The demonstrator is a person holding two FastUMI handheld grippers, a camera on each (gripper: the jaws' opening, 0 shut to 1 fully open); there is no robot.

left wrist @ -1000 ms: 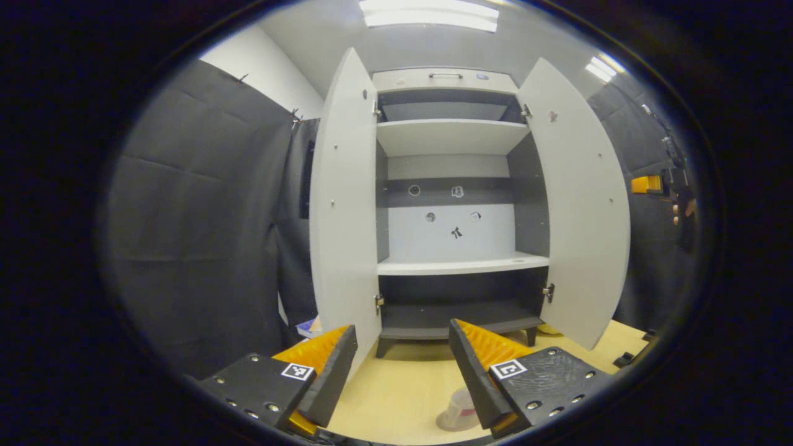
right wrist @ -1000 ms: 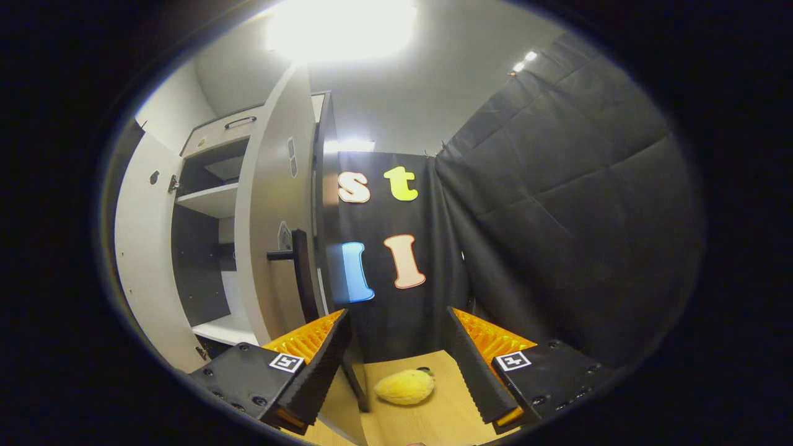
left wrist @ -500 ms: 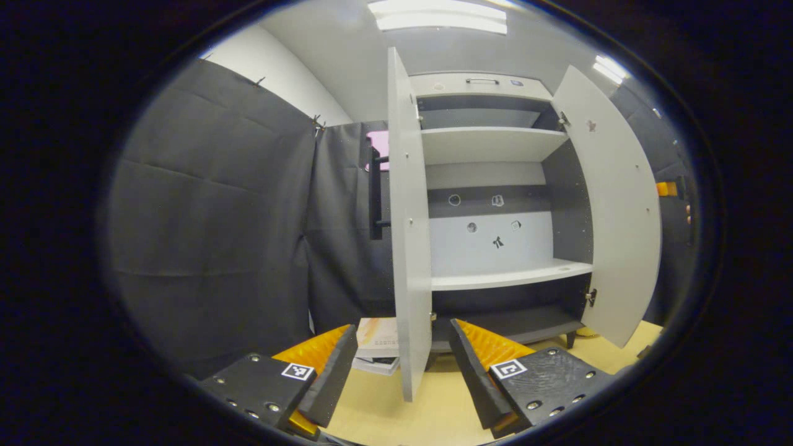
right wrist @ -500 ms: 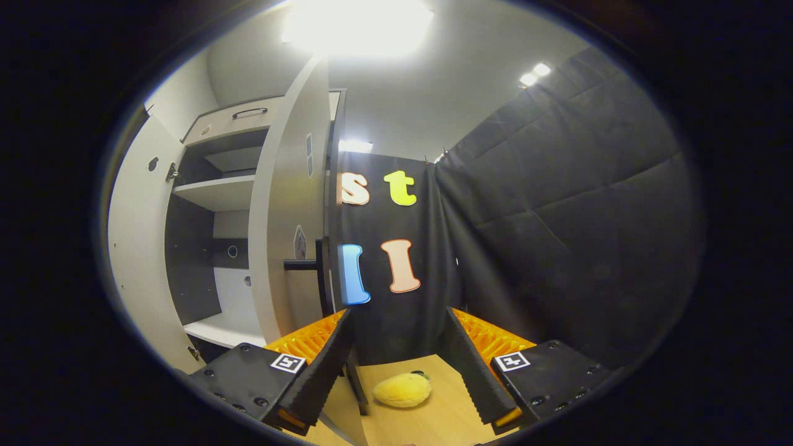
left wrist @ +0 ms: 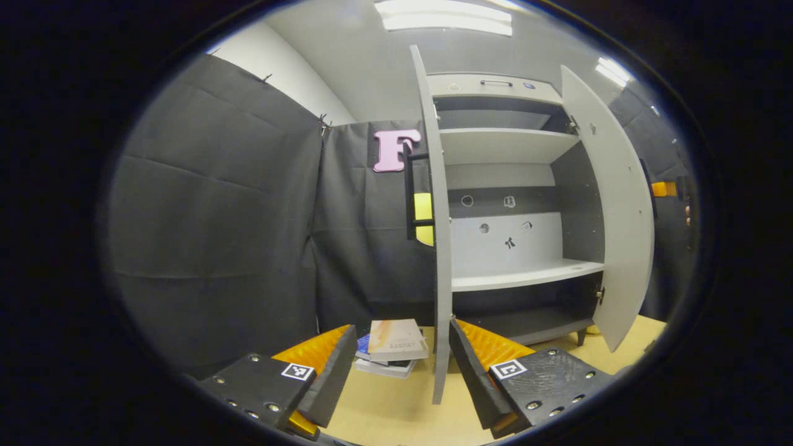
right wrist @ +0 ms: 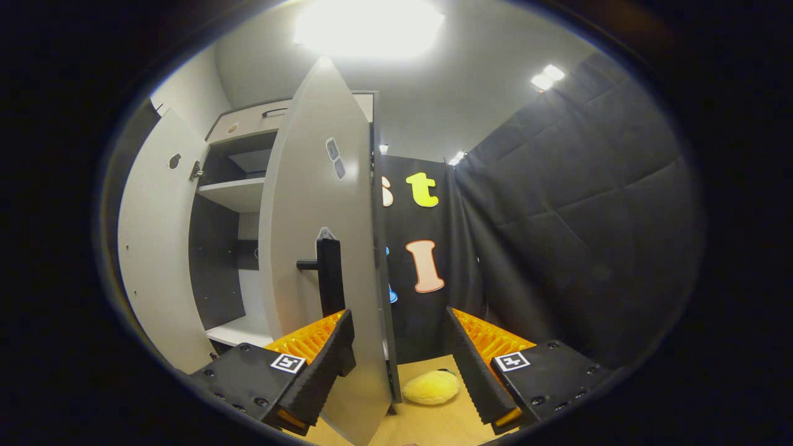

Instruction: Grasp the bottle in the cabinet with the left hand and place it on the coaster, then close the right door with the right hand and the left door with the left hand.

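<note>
The white cabinet [left wrist: 514, 142] stands with both doors open and its shelves bare. In the left gripper view the left door [left wrist: 437, 260] is edge-on, its black handle [left wrist: 409, 186] on the outer side. My left gripper [left wrist: 401, 371] is open, and the door's lower edge sits between its fingers, close to the right one. In the right gripper view the right door [right wrist: 322, 204] looms close with its black handle [right wrist: 329, 275]. My right gripper [right wrist: 399, 365] is open, and that door's edge is between its fingers. The right door [left wrist: 619, 210] and the left door [right wrist: 155, 235] each appear from the other side.
A stack of books [left wrist: 391, 347] lies on the wooden tabletop [left wrist: 384, 409] left of the cabinet. A yellow plush fruit [right wrist: 430, 387] rests on the table behind the right door. Black cloth walls close in on both sides.
The left gripper has shifted left, so the left door now shows edge-on between its fingers. The right gripper has closed in on the right door, whose edge now lies between its fingers.
</note>
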